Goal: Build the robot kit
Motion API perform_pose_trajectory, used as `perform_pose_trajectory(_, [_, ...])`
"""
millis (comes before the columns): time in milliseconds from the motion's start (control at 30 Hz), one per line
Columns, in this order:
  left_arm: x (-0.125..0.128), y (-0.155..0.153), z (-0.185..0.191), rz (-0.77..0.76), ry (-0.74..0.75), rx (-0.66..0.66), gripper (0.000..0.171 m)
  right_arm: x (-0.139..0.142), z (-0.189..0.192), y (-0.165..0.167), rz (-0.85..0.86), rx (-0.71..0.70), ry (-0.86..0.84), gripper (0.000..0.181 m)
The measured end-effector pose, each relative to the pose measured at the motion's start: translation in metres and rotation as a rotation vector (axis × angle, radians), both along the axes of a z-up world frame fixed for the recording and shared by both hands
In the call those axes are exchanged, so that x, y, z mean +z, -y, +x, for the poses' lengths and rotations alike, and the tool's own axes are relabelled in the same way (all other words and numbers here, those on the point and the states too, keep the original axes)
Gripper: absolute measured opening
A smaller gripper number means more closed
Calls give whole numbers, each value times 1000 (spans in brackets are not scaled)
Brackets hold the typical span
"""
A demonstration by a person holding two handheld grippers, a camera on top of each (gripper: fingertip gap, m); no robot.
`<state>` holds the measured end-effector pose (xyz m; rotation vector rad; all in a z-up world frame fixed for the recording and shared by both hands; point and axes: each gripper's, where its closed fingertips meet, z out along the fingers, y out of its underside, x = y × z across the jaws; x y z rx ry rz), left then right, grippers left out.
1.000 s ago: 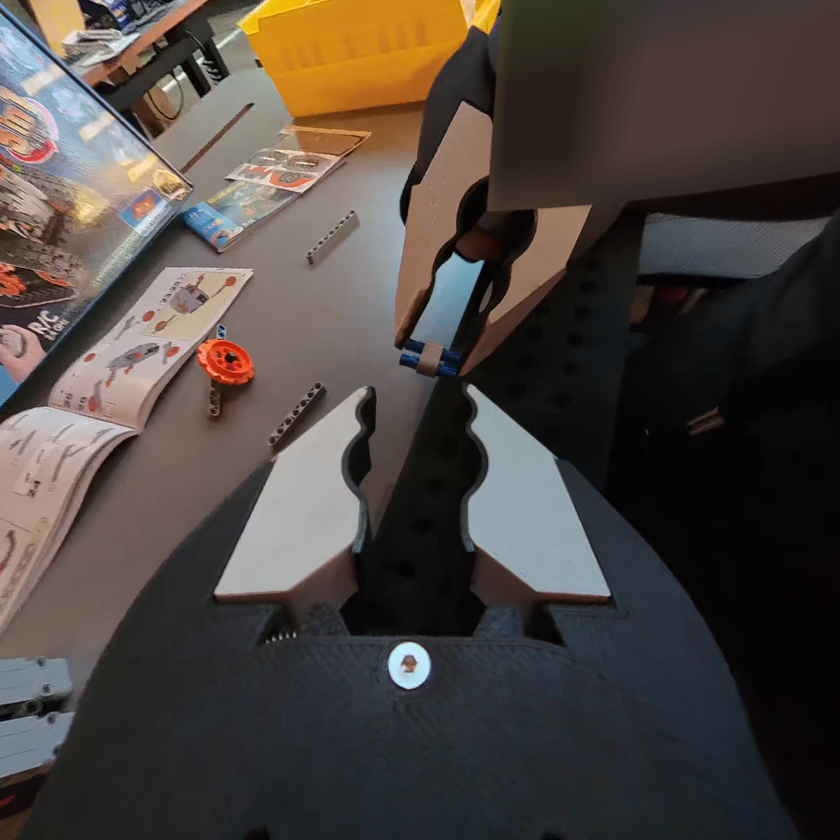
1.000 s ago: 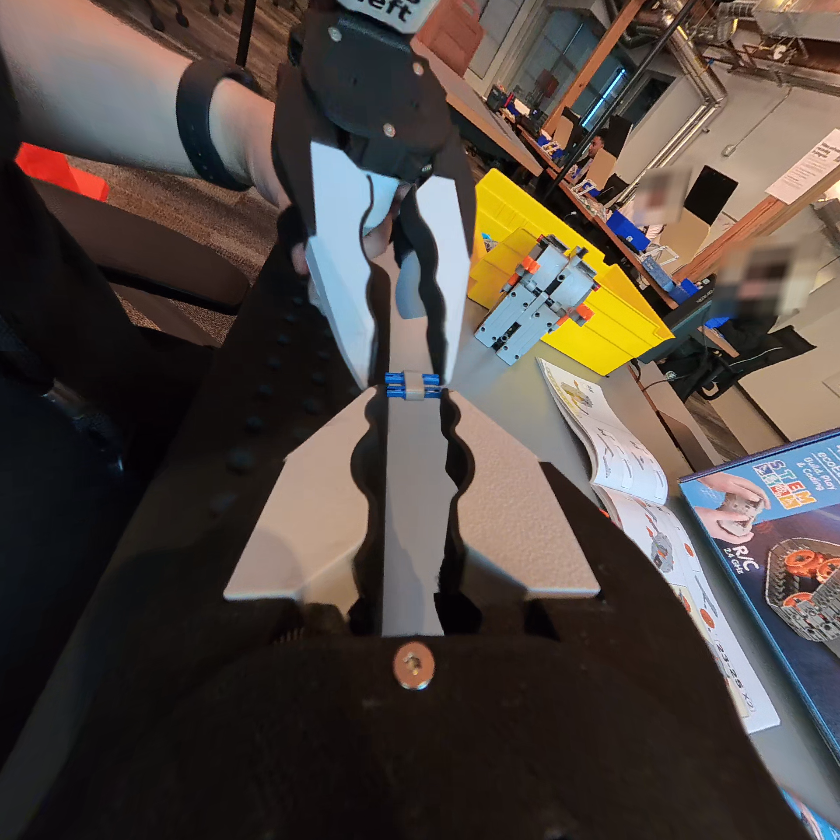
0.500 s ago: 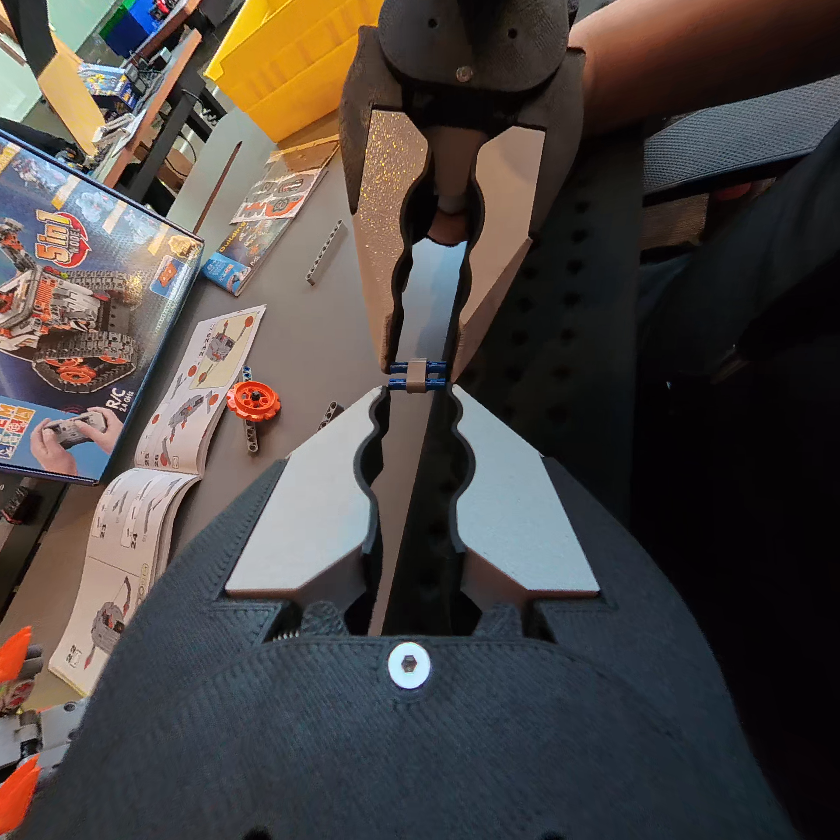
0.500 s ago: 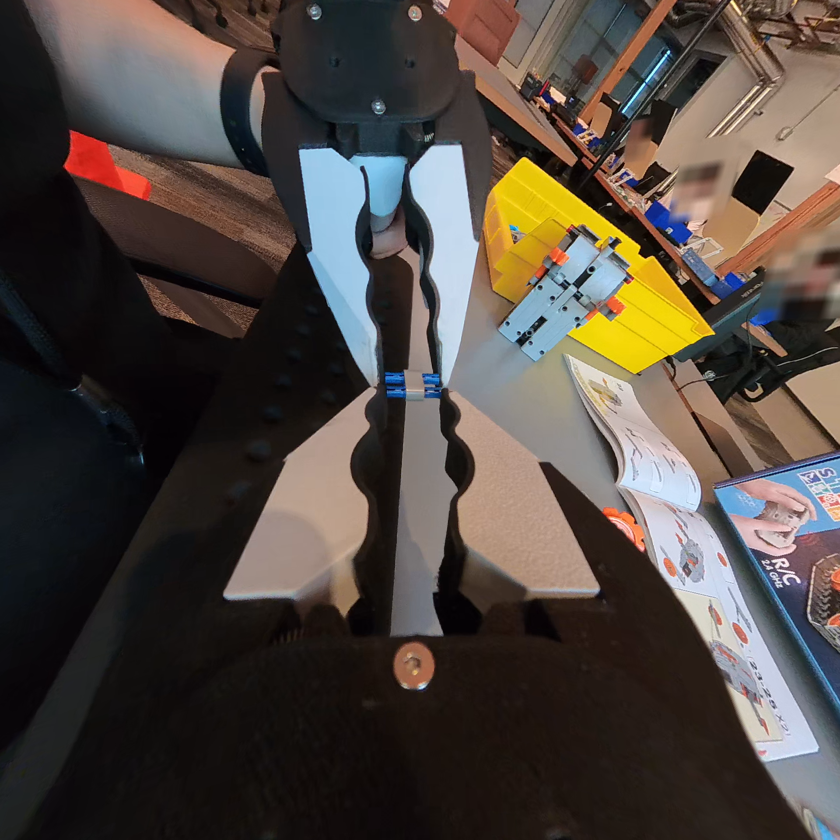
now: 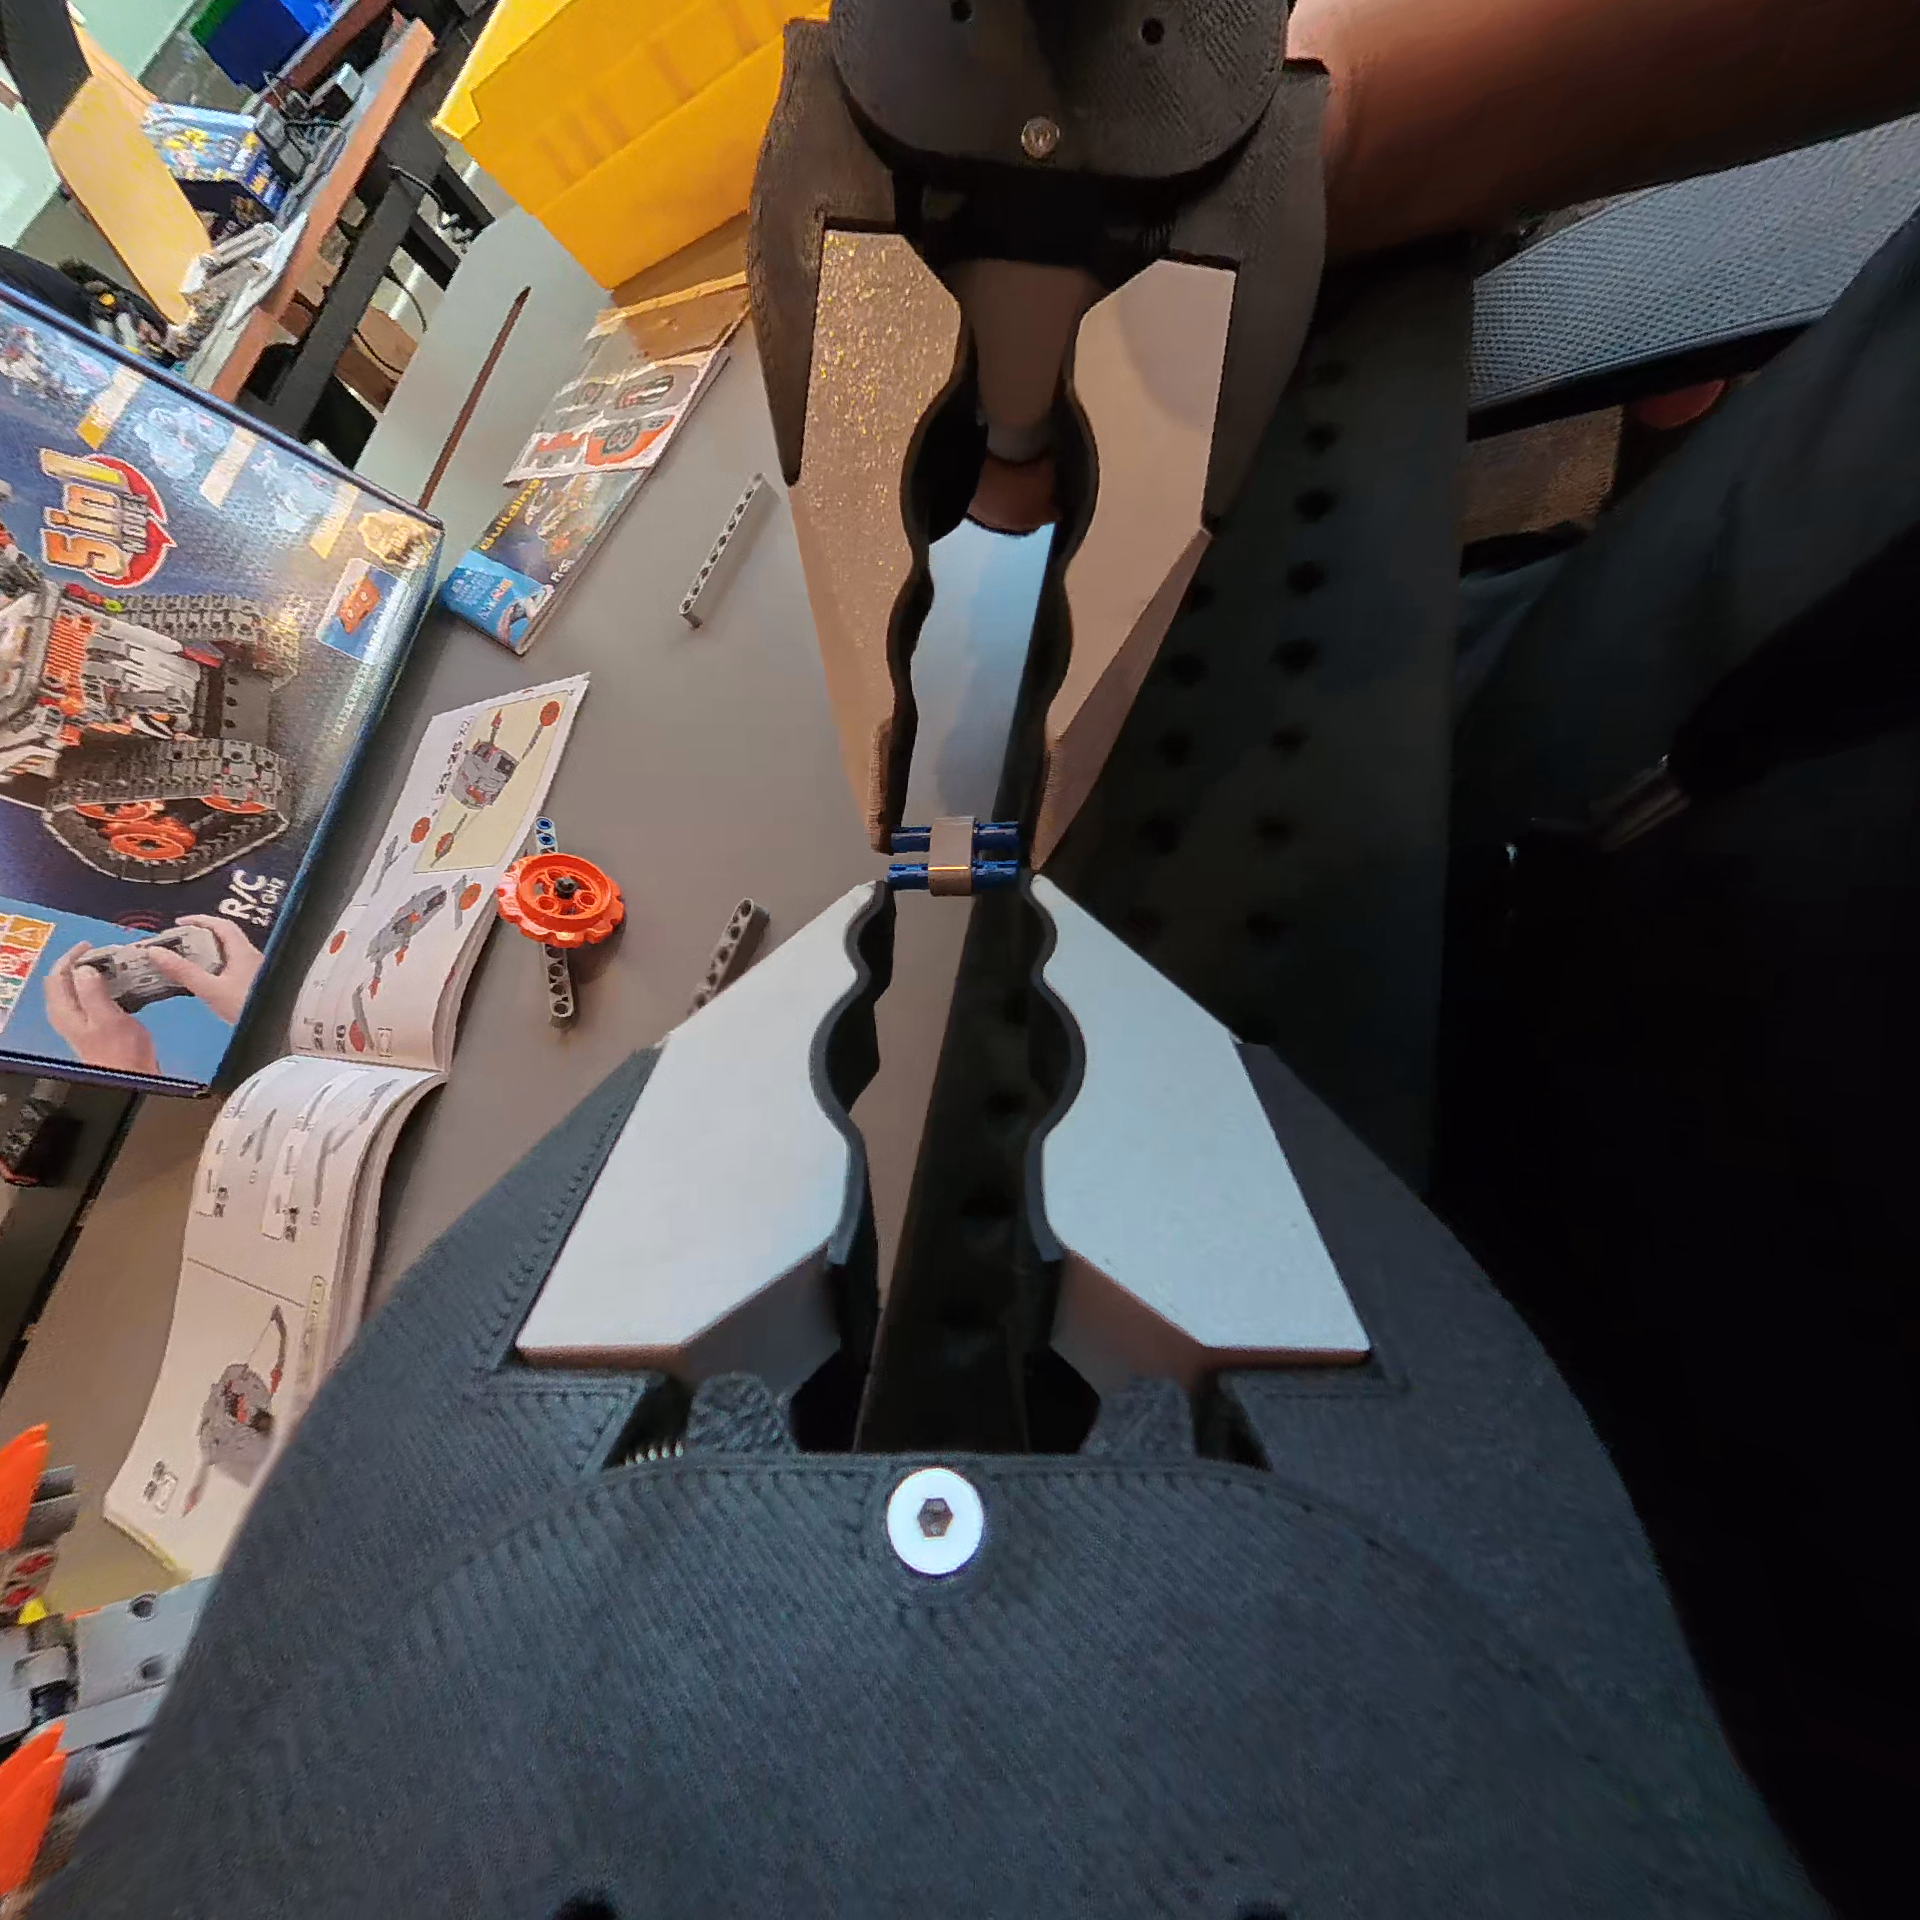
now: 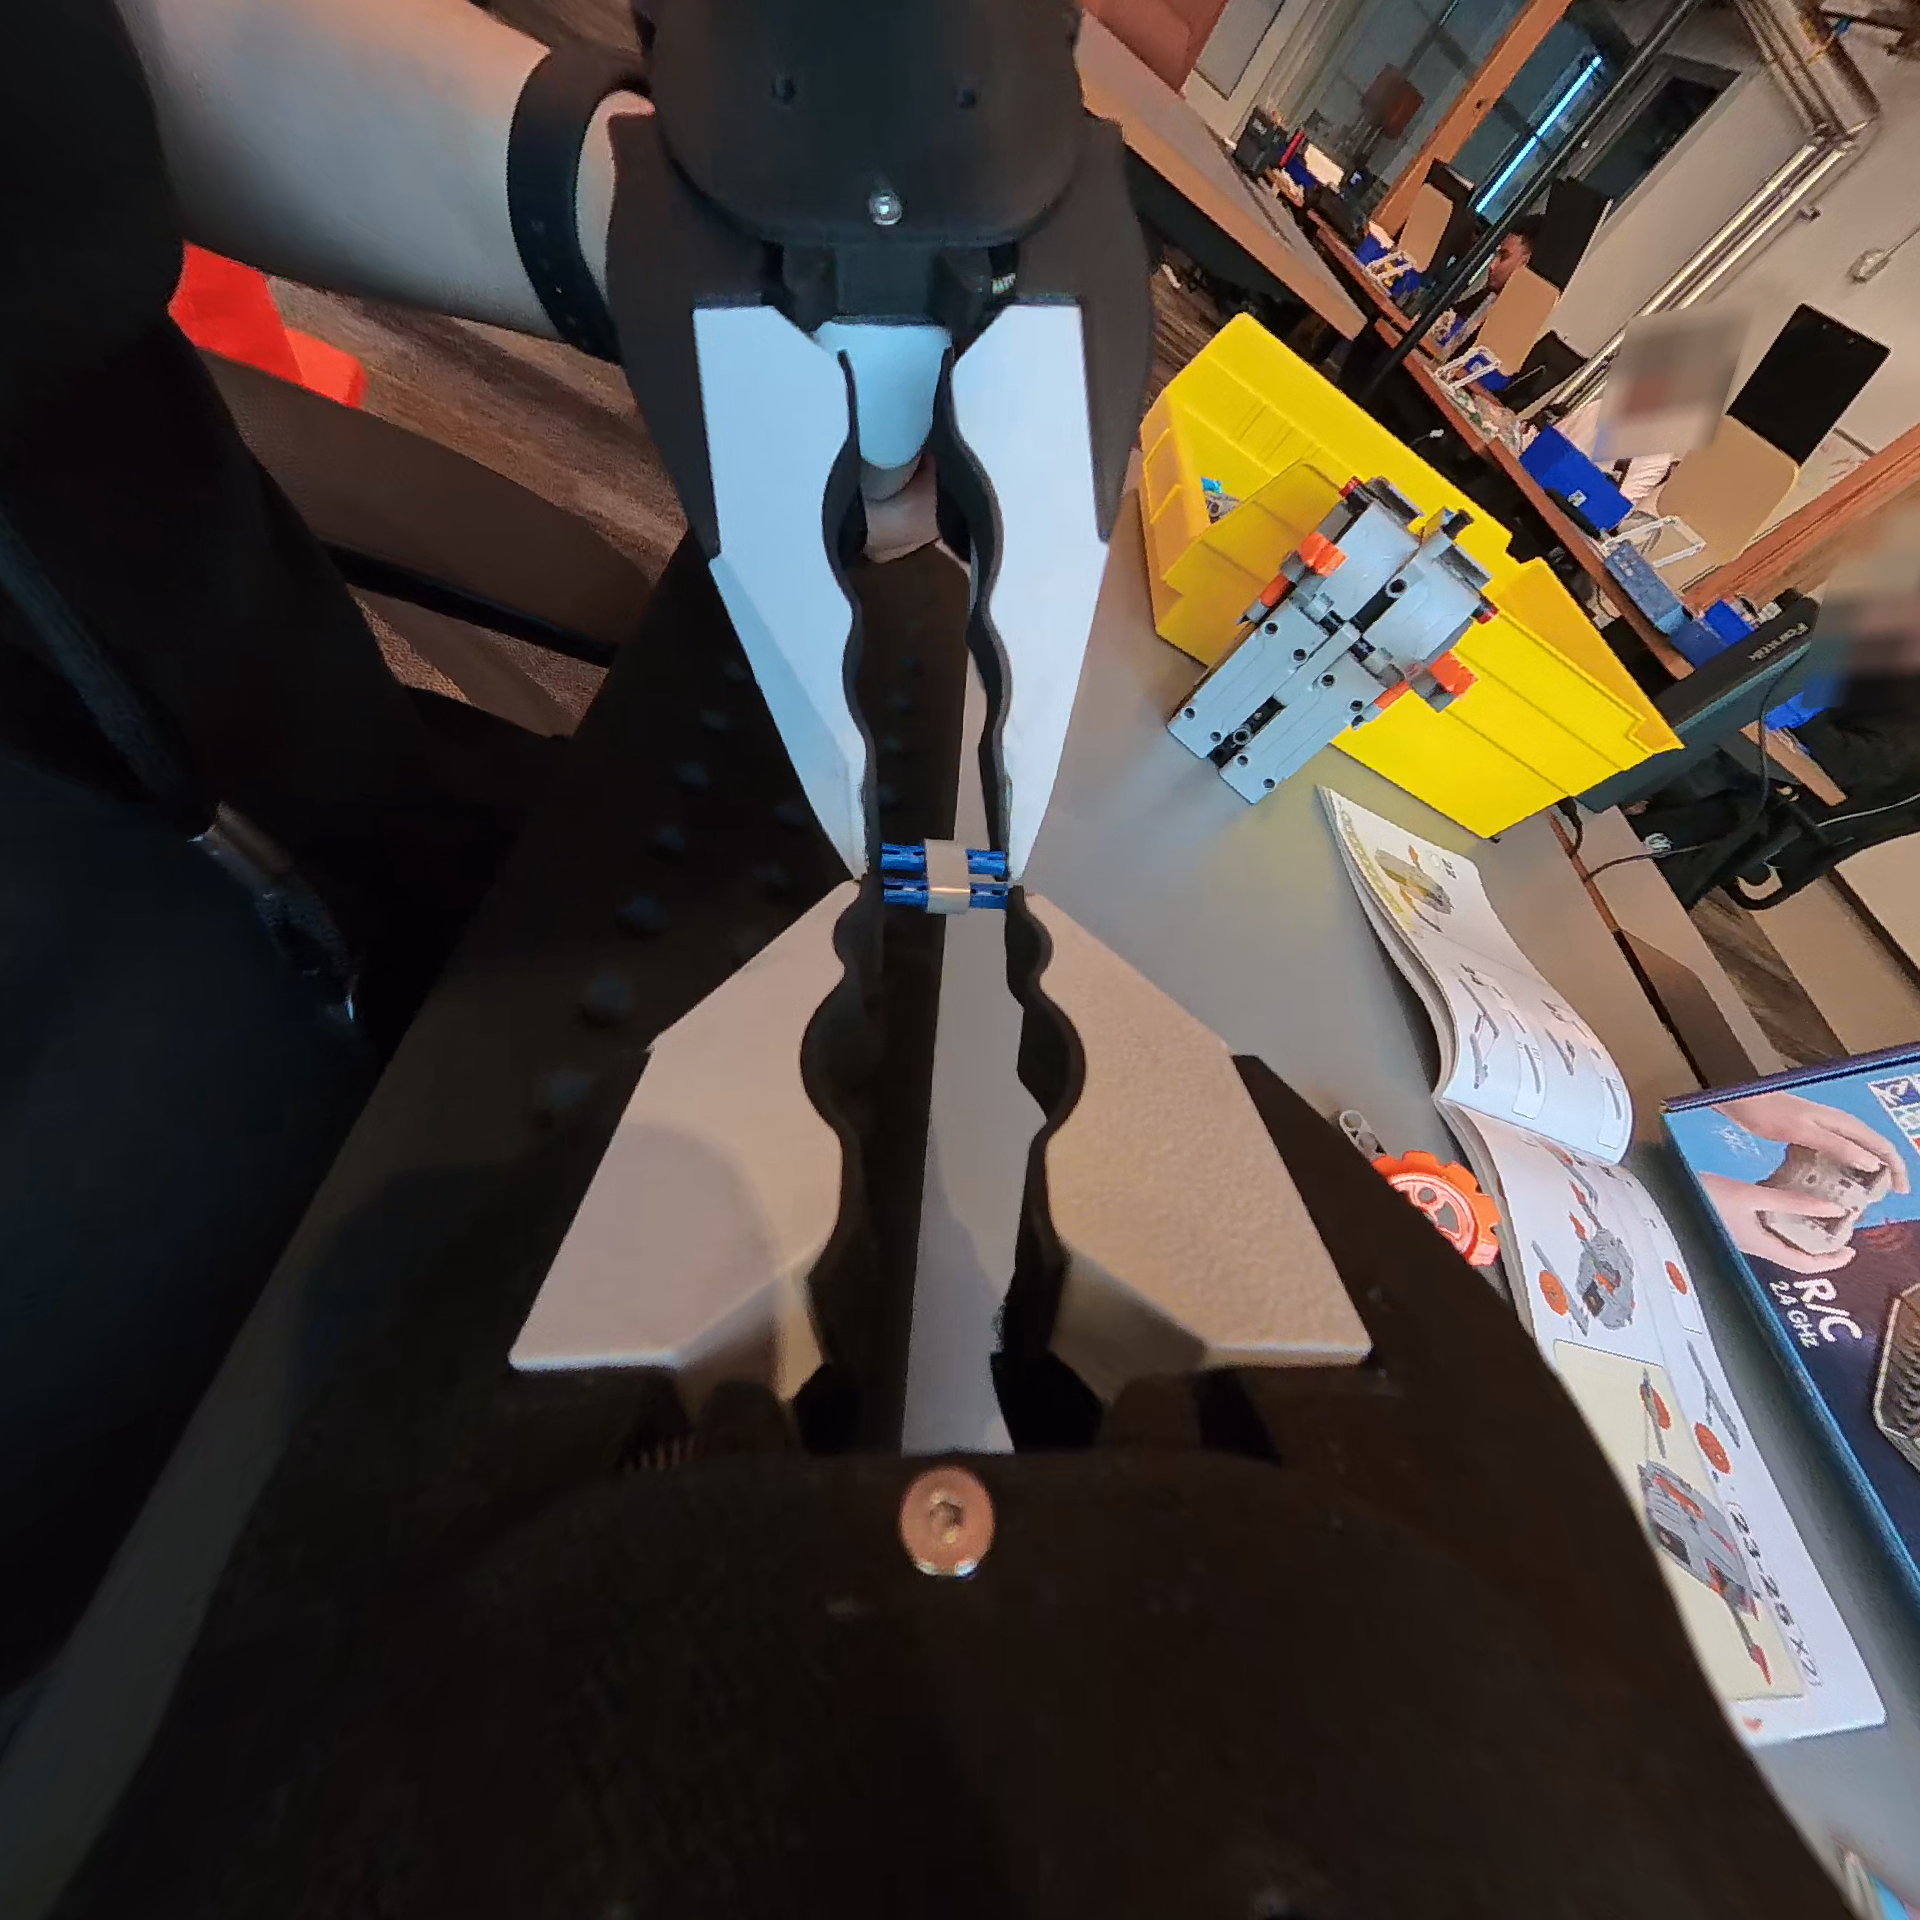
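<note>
A small grey connector with two blue pins (image 5: 954, 857) (image 6: 943, 878) is held in the air above the near edge of the grey table (image 5: 665, 748), between two grippers set tip to tip. The left gripper (image 5: 958, 896) (image 6: 935, 847) is clenched on the ends of one blue pin, and the right gripper (image 5: 956, 821) (image 6: 935, 909) is clenched on the ends of the other. The piece is thus gripped from both sides at once.

On the table to the side, an orange toothed wheel (image 5: 559, 899) is seen just beside an open instruction booklet (image 5: 416, 935), with a blue toy box (image 5: 177, 727) beyond it. A grey holed beam (image 5: 727, 551) lies apart. Farther off, a grey brick assembly with orange parts (image 6: 1340, 644) is seen in front of a yellow bin (image 6: 1455, 727) — whether it touches the bin cannot be told.
</note>
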<state>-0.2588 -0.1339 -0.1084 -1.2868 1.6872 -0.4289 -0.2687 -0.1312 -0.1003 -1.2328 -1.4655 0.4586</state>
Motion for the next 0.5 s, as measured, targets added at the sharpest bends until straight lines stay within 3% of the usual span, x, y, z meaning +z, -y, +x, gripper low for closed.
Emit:
perform_pose_trajectory(33, [2, -1, 0, 24, 1, 1, 22, 2, 0, -1, -13, 0, -17, 22])
perform_pose_trajectory(333, [39, -14, -1, 224, 40, 41, 22, 39, 5, -14, -330, -13, -286, 29])
perform_pose_trajectory(433, [47, -19, -2, 265, 28, 54, 22, 57, -4, -7, -670, 117, -399, 29])
perform_pose_trajectory(500, [50, -22, -4, 288, 20, 68, 22, 63, -6, -15, -859, 134, -431, 27])
